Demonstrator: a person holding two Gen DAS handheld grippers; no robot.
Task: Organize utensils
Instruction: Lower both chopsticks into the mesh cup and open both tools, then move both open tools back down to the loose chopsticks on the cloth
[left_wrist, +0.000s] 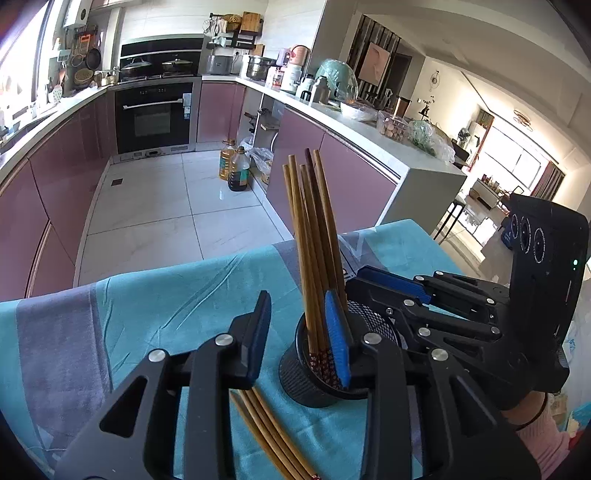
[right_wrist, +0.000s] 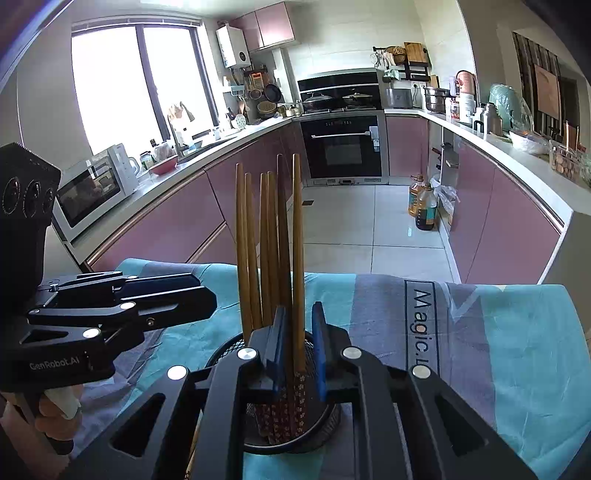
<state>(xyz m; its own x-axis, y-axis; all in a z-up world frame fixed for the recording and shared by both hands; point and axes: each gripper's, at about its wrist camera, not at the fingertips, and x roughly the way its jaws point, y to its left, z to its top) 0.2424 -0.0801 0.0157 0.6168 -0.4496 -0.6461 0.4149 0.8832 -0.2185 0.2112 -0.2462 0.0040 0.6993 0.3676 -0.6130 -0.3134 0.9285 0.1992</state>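
Observation:
A black mesh holder (left_wrist: 314, 380) stands on the teal cloth and holds several brown chopsticks (left_wrist: 314, 236) upright. My left gripper (left_wrist: 299, 339) is open, its right finger over the holder's rim, its left finger beside it. Several more chopsticks (left_wrist: 266, 428) lie flat on the cloth under it. In the right wrist view my right gripper (right_wrist: 299, 354) sits over the holder (right_wrist: 325, 424), its jaws slightly apart around some of the standing chopsticks (right_wrist: 273, 240), with a small gap showing. The left gripper (right_wrist: 159, 295) shows at the left there.
The table is covered by a teal and grey cloth (right_wrist: 517, 332) with printed lettering. Its far edge drops to a tiled kitchen floor (left_wrist: 147, 206). Pink cabinets, an oven (right_wrist: 341, 147) and oil bottles (right_wrist: 424, 203) lie beyond.

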